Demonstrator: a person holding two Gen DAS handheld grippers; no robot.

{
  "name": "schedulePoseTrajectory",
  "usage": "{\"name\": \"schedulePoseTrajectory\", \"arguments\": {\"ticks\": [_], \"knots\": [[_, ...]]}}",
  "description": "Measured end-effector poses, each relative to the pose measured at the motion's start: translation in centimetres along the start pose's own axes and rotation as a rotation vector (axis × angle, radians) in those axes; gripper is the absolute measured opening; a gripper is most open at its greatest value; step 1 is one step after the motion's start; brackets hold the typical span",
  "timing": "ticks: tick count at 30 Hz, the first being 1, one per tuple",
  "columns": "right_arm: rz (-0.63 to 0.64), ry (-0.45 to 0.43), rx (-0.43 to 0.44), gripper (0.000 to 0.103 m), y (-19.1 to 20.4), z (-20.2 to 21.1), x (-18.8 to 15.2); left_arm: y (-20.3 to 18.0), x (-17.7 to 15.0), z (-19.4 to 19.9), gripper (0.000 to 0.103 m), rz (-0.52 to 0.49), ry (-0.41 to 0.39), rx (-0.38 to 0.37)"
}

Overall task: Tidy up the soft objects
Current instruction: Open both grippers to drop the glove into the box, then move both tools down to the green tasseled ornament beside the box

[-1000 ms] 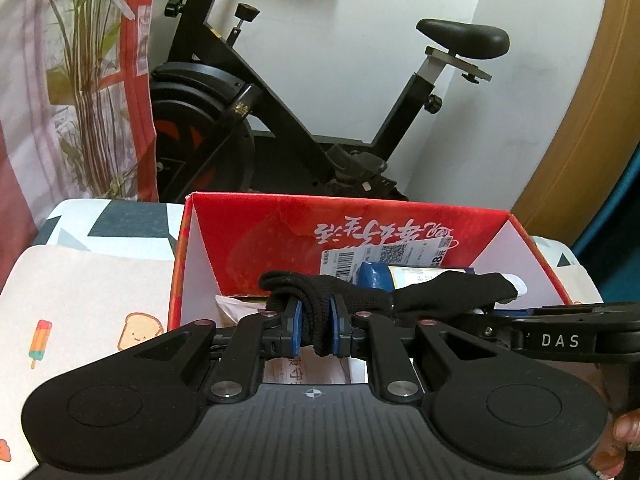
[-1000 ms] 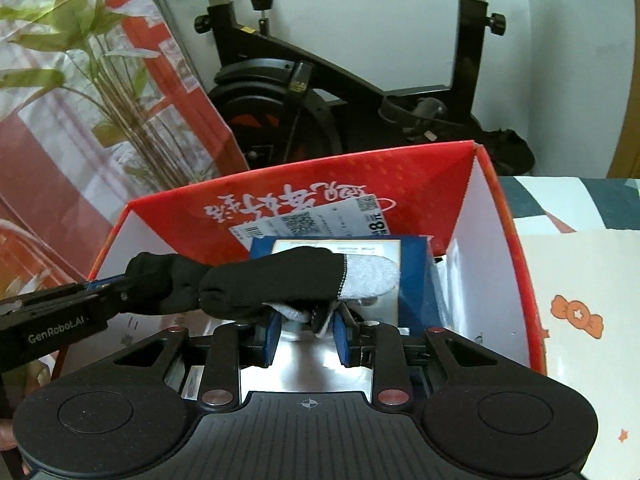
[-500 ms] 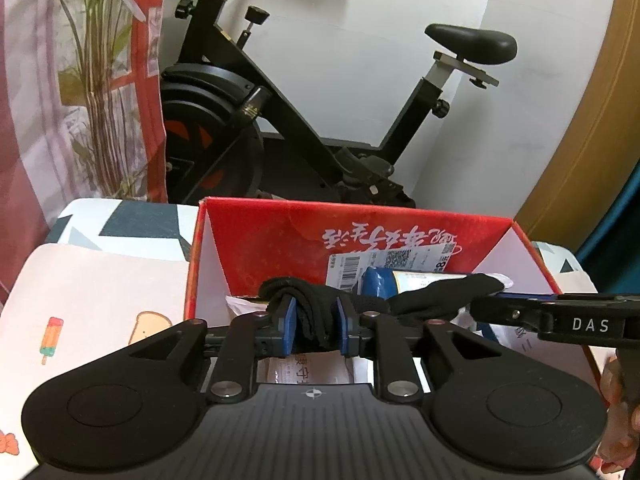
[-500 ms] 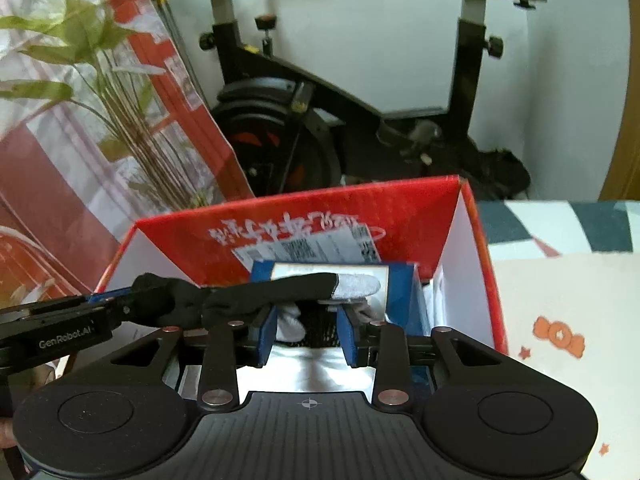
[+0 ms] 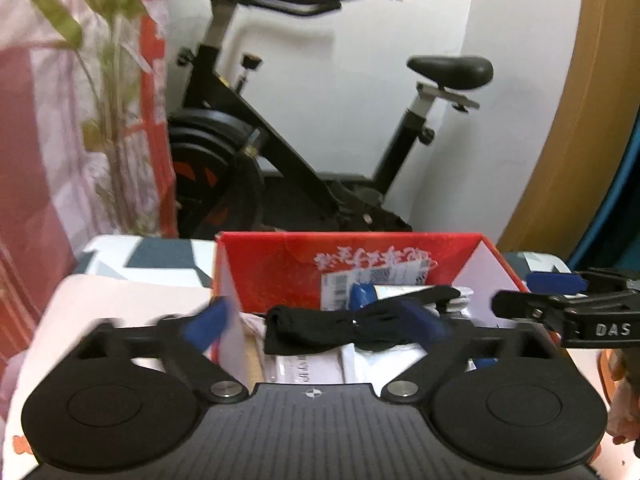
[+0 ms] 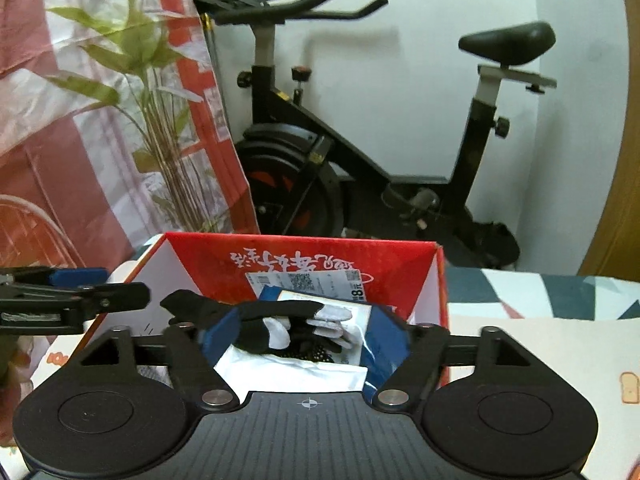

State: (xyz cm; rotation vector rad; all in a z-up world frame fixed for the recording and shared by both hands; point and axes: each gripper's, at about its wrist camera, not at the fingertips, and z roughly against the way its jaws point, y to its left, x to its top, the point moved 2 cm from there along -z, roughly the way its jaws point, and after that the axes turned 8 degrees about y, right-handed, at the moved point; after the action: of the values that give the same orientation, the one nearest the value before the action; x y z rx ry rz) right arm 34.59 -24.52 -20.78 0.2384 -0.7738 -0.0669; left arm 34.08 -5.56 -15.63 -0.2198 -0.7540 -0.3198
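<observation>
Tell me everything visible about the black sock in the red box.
The black sock looks like soft knit, mostly black with light grey toe and heel patches. It lies loosely stretched and crumpled across the open red box, resting on a white packet and a blue package. In the left wrist view it reads as a limp, twisted black strip. Both tools stand open around it, with no visible clamping.

"DAS" on right tool
</observation>
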Motion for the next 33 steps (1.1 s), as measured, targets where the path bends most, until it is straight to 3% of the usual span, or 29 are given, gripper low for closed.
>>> {"name": "schedulePoseTrajectory", "arguments": {"ticks": [1, 5, 8, 12, 22, 28, 33], "knots": [[0.004, -0.011, 0.001, 0.075, -0.1, 0.5, -0.2, 0.0, -0.2, 0.5, 0.103, -0.002, -0.014, 0.01], [0.011, -0.04, 0.006, 0.097, -0.5, 2.3, -1.4, -0.2, -1.0, 1.8, 0.103, 0.001, -0.019, 0.033], [0.02, -0.068, 0.029, 0.103, -0.7, 3.7, -2.6, -0.6, -2.2, 2.9, 0.103, -0.001, -0.034, 0.066], [0.041, -0.071, 0.103, 0.103, -0.8, 5.2, -4.8, -1.2, -4.6, 4.3, 0.103, 0.004, -0.05, 0.064], [0.071, -0.162, 0.035, 0.102, -1.4, 8.7, -11.0, -2.2, -9.8, 5.9, 0.103, 0.021, -0.047, 0.047], [0.005, -0.114, 0.043, 0.1, -2.7, 8.3, -14.0, -1.6, -12.1, 5.2, 0.103, 0.075, 0.006, 0.051], [0.033, -0.078, 0.007, 0.095, -2.3, 7.2, -16.3, -1.0, -14.4, 4.4, 0.103, 0.113, 0.053, 0.045]]}}
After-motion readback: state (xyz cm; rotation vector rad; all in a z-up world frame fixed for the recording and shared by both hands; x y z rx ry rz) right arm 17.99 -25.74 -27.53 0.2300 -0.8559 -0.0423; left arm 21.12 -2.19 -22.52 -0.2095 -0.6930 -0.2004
